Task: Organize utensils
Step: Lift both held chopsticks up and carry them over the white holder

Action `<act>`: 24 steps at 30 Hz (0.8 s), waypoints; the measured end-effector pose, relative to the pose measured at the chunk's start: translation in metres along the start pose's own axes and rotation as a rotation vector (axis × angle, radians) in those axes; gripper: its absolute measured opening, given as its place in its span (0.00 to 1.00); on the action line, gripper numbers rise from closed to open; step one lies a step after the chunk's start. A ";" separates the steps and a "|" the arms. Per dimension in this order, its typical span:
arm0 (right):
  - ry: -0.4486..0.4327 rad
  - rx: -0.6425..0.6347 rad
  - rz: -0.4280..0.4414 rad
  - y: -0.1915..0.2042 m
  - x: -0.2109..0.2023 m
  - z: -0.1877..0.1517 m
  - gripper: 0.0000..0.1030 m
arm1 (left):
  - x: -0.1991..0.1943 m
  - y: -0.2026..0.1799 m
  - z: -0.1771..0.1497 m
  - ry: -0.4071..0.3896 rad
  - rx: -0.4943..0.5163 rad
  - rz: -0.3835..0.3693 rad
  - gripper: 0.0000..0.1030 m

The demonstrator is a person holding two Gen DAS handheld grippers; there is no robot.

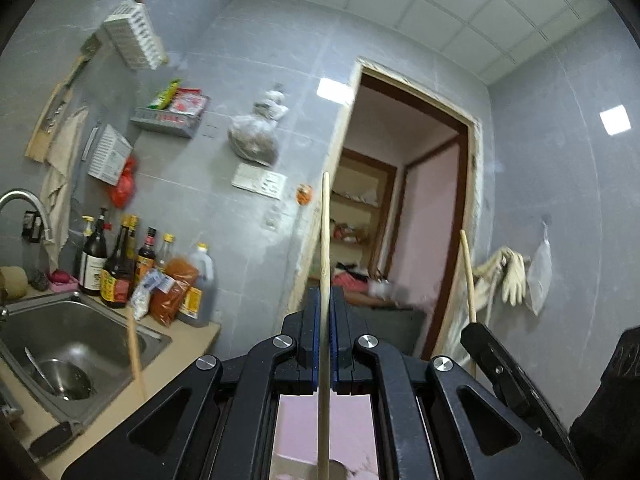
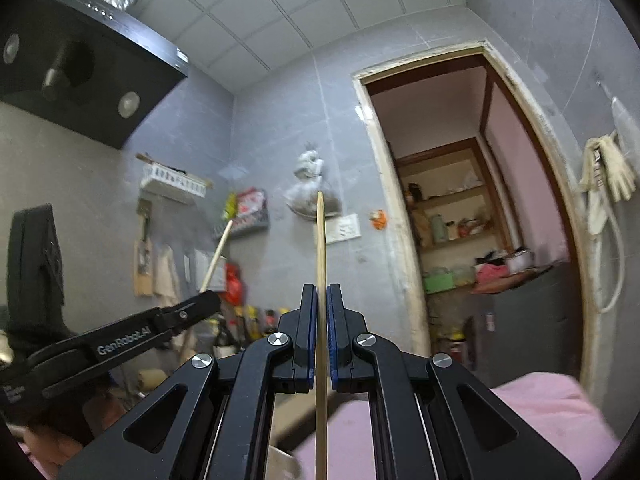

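Left gripper (image 1: 325, 300), black with blue pads, is clamped tight on a pale wooden chopstick (image 1: 325, 232) that stands upright between its jaws, tip raised toward the grey tiled wall (image 1: 240, 80). Right gripper (image 2: 320, 298) is likewise closed on a second light bamboo chopstick (image 2: 320, 240), also upright. Both are held in the air, off the counter. A steel sink (image 1: 92, 332) sits at the beige countertop's (image 1: 192, 340) left edge, with dark sauce bottles (image 1: 116, 272) at its back corner.
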State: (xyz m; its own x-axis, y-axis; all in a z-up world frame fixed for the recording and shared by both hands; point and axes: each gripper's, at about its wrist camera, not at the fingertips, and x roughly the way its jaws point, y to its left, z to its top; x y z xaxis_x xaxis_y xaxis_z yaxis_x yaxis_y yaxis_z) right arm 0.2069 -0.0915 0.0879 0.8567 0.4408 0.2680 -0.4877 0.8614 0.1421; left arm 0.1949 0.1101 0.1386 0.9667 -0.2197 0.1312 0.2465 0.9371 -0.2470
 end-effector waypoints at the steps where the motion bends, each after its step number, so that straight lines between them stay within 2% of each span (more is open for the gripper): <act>1: -0.002 0.020 0.017 0.003 0.004 -0.002 0.03 | 0.000 0.010 0.002 -0.005 -0.014 0.004 0.02; 6: -0.003 0.082 0.067 0.013 0.024 -0.017 0.03 | -0.006 0.050 0.005 -0.033 -0.059 0.041 0.02; 11: 0.015 0.120 0.089 0.015 0.038 -0.031 0.03 | -0.007 0.080 0.003 -0.051 -0.148 0.079 0.02; 19: 0.047 0.195 0.138 0.004 0.049 -0.048 0.03 | 0.002 0.103 -0.009 -0.072 -0.229 0.122 0.02; 24: 0.048 0.206 0.142 0.002 0.051 -0.053 0.03 | 0.006 0.101 -0.020 -0.063 -0.202 0.154 0.02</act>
State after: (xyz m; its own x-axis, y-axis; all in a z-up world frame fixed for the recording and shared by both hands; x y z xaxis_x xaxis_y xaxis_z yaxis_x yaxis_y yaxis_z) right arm 0.2582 -0.0542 0.0514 0.7819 0.5693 0.2542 -0.6233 0.7227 0.2986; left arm 0.2273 0.1978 0.0949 0.9894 -0.0551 0.1345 0.1111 0.8836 -0.4549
